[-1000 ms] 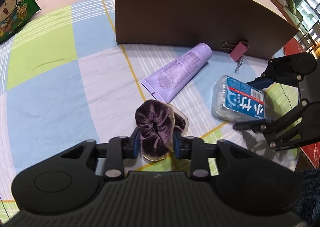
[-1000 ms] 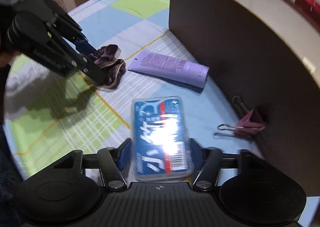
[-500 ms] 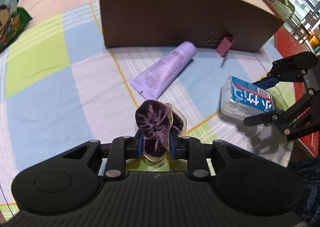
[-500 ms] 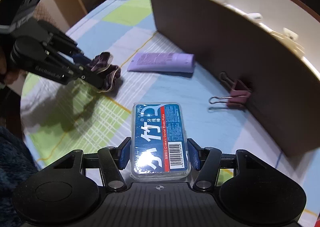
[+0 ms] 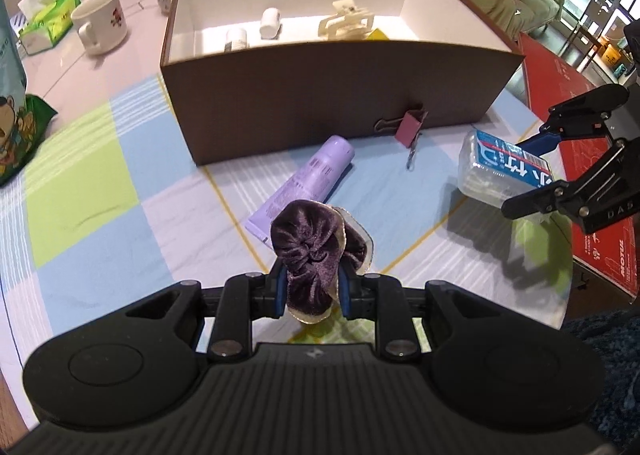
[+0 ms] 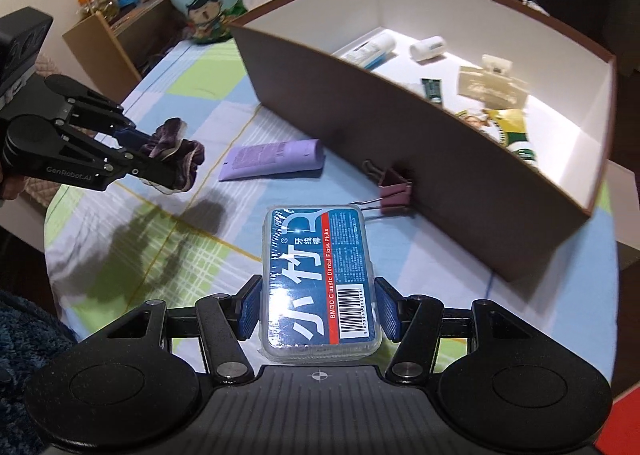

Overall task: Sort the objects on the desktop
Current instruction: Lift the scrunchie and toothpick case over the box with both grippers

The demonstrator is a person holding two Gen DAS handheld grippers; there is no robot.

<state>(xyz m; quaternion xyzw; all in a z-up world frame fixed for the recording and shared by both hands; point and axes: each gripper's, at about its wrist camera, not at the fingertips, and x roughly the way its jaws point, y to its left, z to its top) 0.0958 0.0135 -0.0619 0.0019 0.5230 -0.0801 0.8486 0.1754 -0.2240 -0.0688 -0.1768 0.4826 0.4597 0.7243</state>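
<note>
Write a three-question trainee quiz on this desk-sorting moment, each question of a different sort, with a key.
1. True or false: the left gripper is shut on the purple scrunchie.
2. What does the right gripper hold? A. pink binder clip B. floss pick box C. lavender tube
3. Fill in: the pink binder clip lies against the outer wall of the brown ____.

Key:
1. True.
2. B, the floss pick box.
3. Box; the lavender tube lies on the cloth nearby.

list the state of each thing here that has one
left gripper: shut on scrunchie, lifted
right gripper: shut on floss pick box, lifted
purple tube: lying flat, capped
binder clip: against box wall
brown box: open, holding items
</note>
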